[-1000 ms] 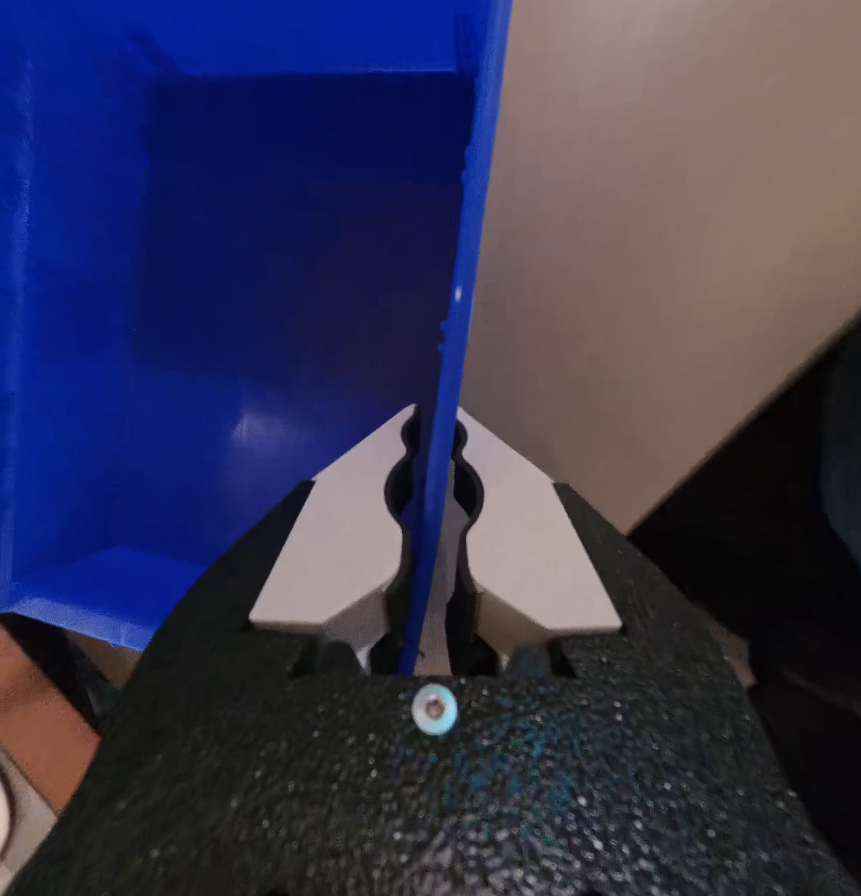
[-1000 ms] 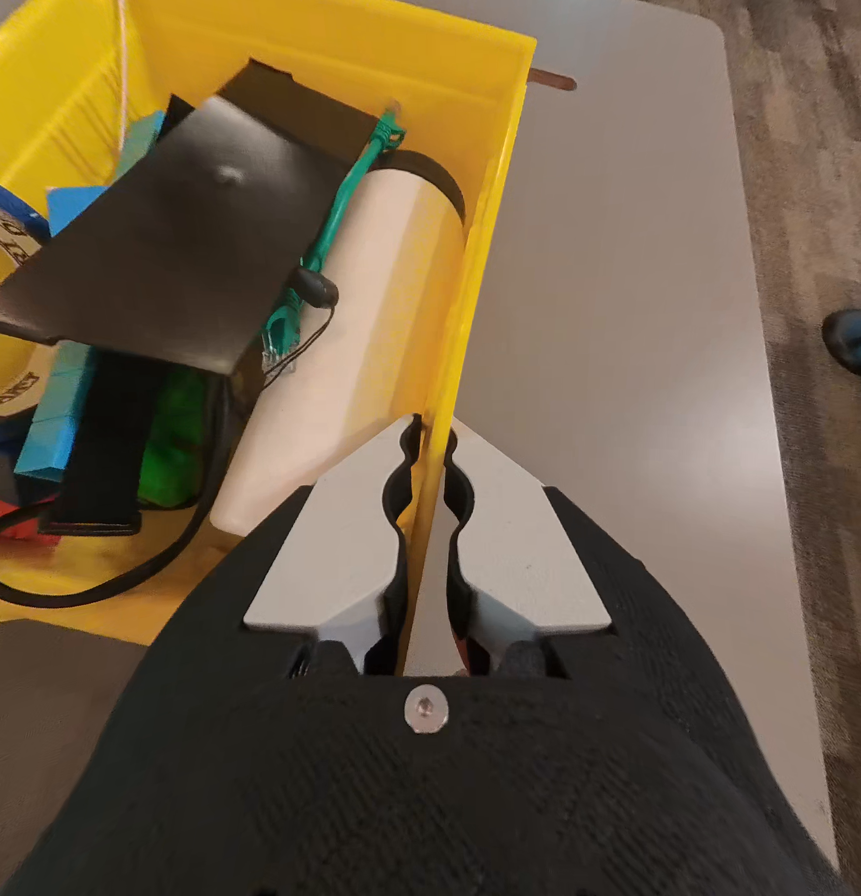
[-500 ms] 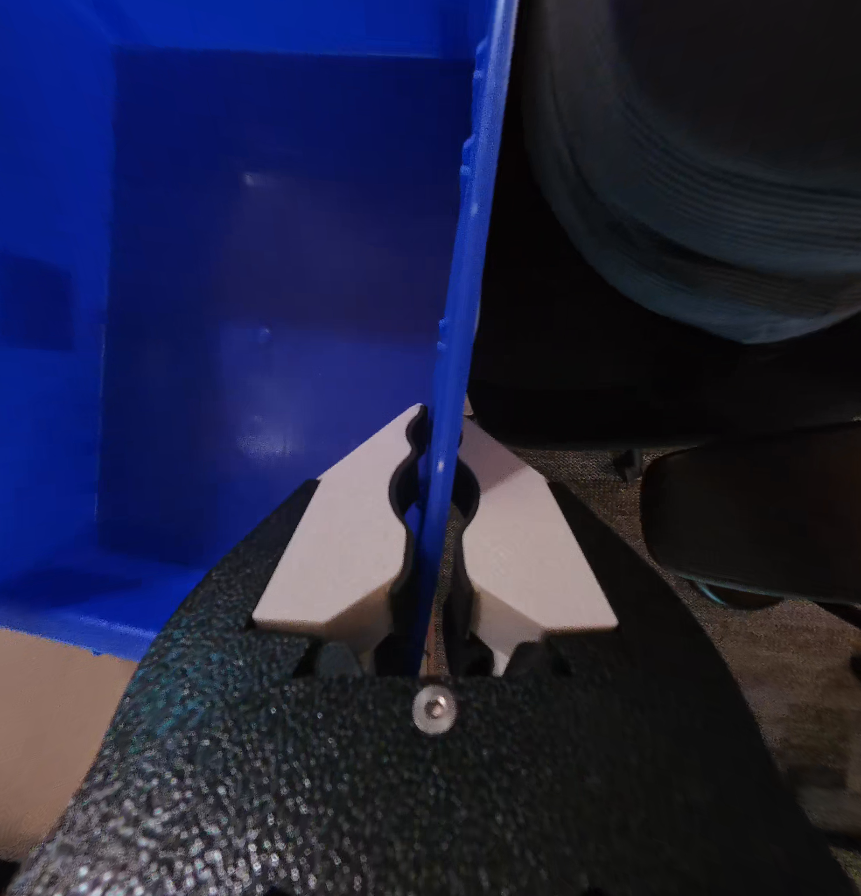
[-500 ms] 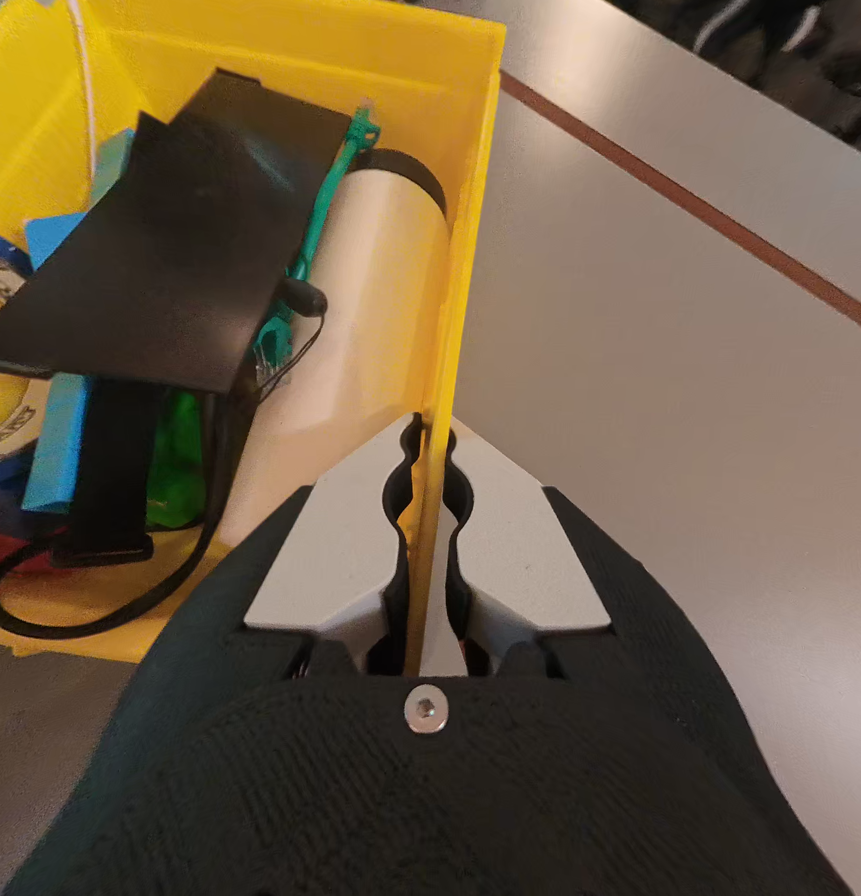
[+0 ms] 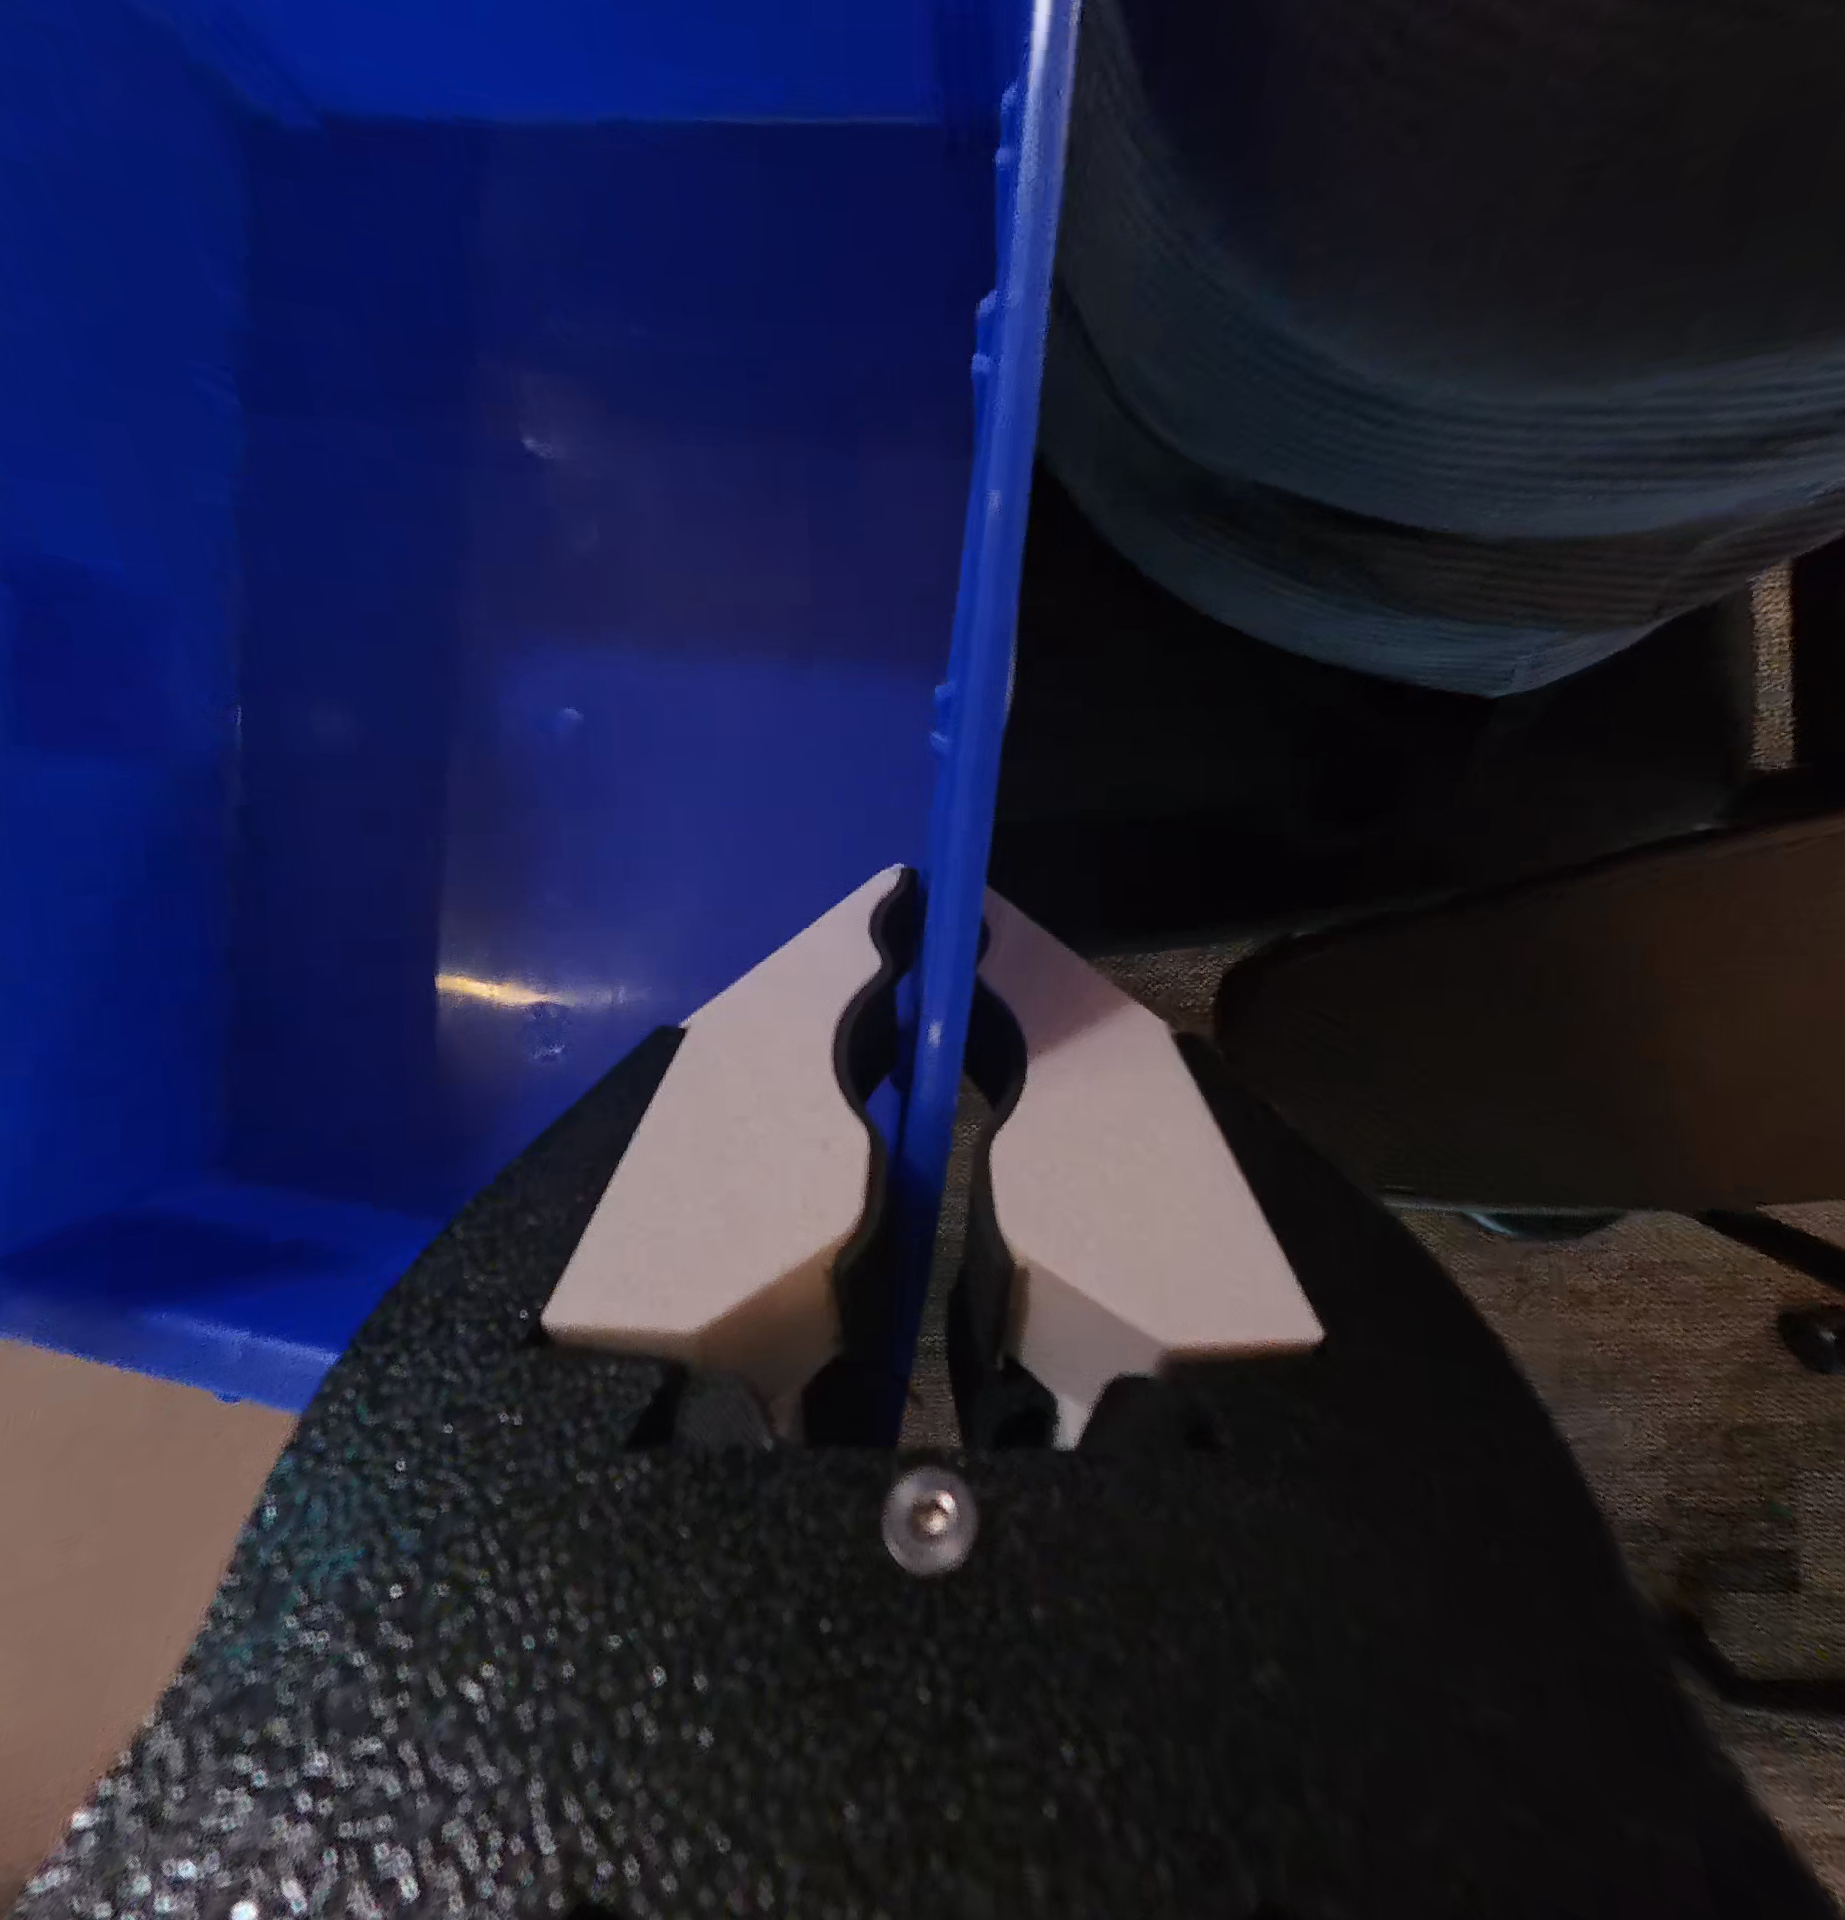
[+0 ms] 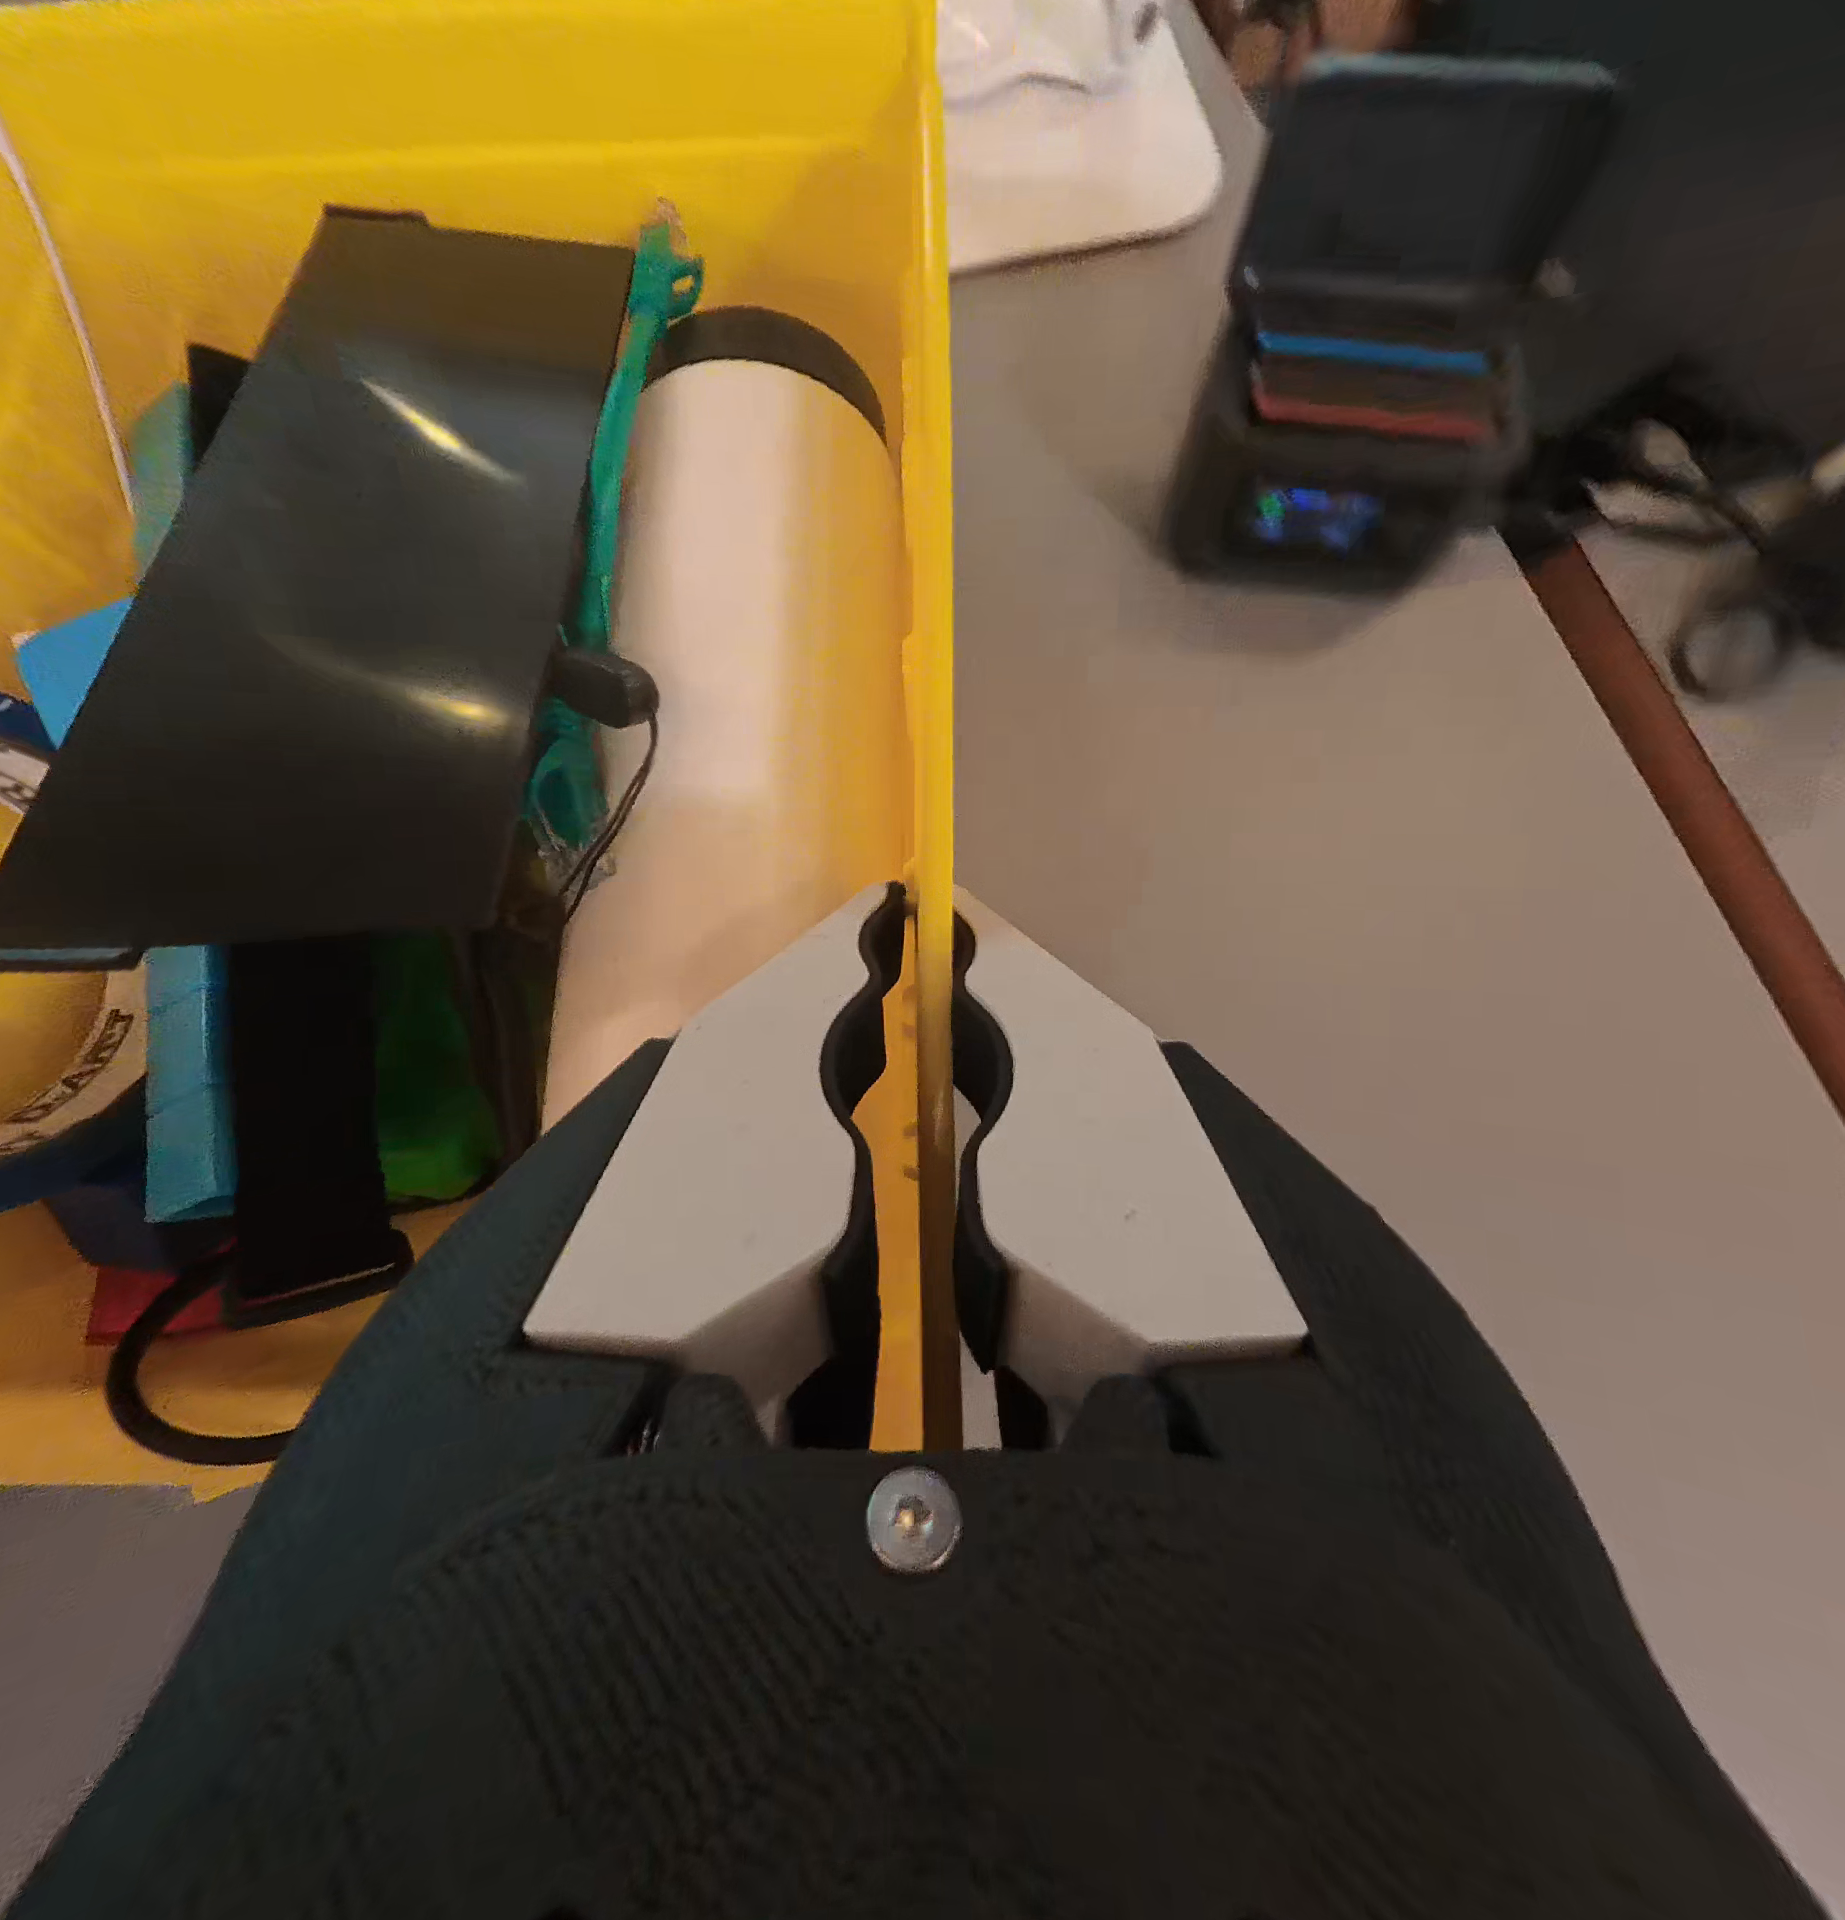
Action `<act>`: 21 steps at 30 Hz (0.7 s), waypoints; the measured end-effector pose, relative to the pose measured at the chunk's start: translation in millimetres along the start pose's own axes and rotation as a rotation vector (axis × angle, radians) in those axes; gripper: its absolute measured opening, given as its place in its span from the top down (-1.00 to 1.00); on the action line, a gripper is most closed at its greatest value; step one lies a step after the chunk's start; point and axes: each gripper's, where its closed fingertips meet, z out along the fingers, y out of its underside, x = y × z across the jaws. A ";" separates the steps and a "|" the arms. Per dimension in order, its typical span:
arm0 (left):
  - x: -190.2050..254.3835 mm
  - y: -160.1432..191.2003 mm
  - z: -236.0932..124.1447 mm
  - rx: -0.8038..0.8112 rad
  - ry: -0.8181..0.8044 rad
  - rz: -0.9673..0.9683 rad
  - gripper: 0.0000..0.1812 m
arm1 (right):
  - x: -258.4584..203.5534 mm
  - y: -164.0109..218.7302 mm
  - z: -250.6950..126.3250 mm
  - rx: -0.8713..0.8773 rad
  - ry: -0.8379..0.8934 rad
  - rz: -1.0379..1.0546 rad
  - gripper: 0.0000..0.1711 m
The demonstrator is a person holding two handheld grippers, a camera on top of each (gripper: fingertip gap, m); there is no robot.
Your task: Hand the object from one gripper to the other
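The left gripper (image 5: 933, 914) is closed on the right wall of an empty blue bin (image 5: 482, 623), and the right gripper (image 6: 928, 914) is likewise clamped on the right wall of a yellow bin (image 6: 430, 114) that holds a white cylinder (image 6: 752, 665), a black sheet (image 6: 326, 582), a green cable (image 6: 617, 468) and tape. No object is being passed: which item is to be handed over I cannot tell, and neither gripper appears in the other's view. I judge the handover not yet begun, with both grippers needing to let go of the bins first.
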 end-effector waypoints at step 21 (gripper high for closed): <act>27.3 -96.2 -92.0 -0.037 0.098 -0.015 0.96 | -74.3 -120.0 -22.8 0.425 0.094 -0.081 0.38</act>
